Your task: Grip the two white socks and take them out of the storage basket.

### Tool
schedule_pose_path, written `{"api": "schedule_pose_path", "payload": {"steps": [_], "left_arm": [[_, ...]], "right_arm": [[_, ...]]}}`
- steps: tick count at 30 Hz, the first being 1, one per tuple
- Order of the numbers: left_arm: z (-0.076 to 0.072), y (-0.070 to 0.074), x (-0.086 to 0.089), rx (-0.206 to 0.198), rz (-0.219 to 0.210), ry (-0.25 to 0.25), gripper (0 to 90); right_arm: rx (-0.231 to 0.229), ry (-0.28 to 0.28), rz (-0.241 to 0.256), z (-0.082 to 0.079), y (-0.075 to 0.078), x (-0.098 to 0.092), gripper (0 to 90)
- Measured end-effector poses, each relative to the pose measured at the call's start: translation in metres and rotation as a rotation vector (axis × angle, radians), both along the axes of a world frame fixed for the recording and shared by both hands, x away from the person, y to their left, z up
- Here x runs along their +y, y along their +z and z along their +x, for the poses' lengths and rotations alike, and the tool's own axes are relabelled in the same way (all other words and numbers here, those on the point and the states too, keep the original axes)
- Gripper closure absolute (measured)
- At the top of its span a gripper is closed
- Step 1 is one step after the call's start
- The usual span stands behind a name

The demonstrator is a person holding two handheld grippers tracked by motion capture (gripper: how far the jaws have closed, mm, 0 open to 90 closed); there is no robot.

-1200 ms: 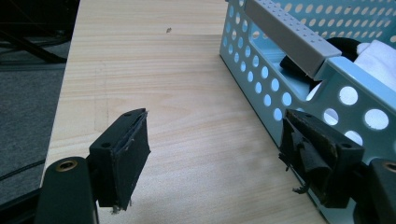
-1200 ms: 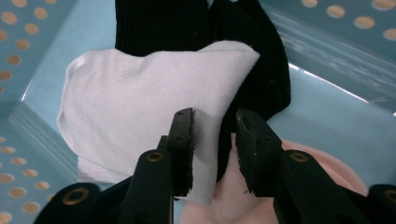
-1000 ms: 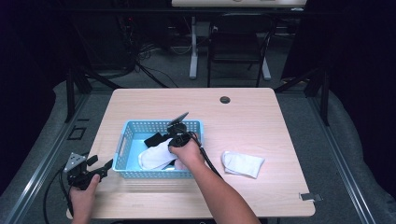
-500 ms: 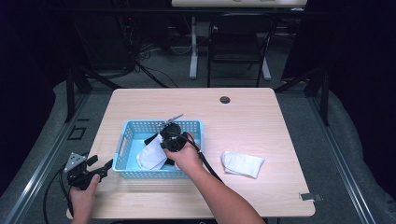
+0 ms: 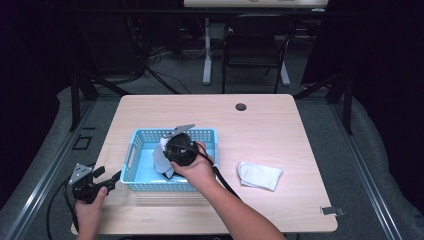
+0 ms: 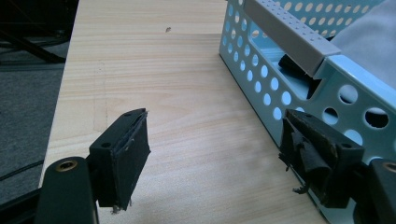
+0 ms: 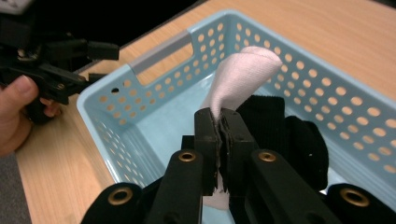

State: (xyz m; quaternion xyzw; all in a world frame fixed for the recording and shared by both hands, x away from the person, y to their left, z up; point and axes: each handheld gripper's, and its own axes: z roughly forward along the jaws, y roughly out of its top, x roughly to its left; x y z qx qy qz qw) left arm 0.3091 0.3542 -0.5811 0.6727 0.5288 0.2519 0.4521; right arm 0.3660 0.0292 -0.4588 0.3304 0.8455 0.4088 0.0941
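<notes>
My right claw view shows the right claw (image 7: 219, 122) pinched on a white sock (image 7: 238, 74) over the blue basket (image 7: 140, 60), black socks (image 7: 285, 126) beneath. High view: left claw (image 5: 102, 184) spread wide, resting on the table (image 5: 280, 120) near the basket's left end.

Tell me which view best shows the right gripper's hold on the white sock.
The right gripper view: the right gripper is shut on the white sock. In the high view the hand hides the grip; the left gripper view catches a pale cloth corner.

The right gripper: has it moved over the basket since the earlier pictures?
Yes. The right gripper, shut on a white sock, has moved from the basket's right part toward its middle.
</notes>
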Motion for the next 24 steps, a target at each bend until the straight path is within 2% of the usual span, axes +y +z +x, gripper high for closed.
{"api": "schedule_pose_path", "payload": {"steps": [2,3,5,11,19,24], "left_arm": [[0.000,0.000,0.000,0.001,0.000,0.001,23.7],[0.000,0.000,0.000,0.001,0.001,0.001,23.8],[0.000,0.000,0.000,0.002,0.001,0.001,23.7],[0.000,0.000,0.000,0.005,0.003,0.000,23.8],[0.000,-0.001,0.000,0.006,0.000,0.005,23.8],[-0.001,-0.002,0.003,0.009,0.000,0.016,23.8]], "right_arm": [[-0.019,0.001,0.023,-0.003,0.007,-0.004,86.5],[-0.049,0.000,0.032,-0.006,0.014,-0.007,86.5],[-0.071,0.000,0.033,-0.008,0.019,-0.011,86.5],[-0.137,-0.017,0.094,-0.015,0.034,-0.026,86.5],[-0.187,-0.041,0.143,-0.024,0.048,-0.048,86.5],[-0.212,-0.055,0.147,-0.031,0.054,-0.062,86.6]]}}
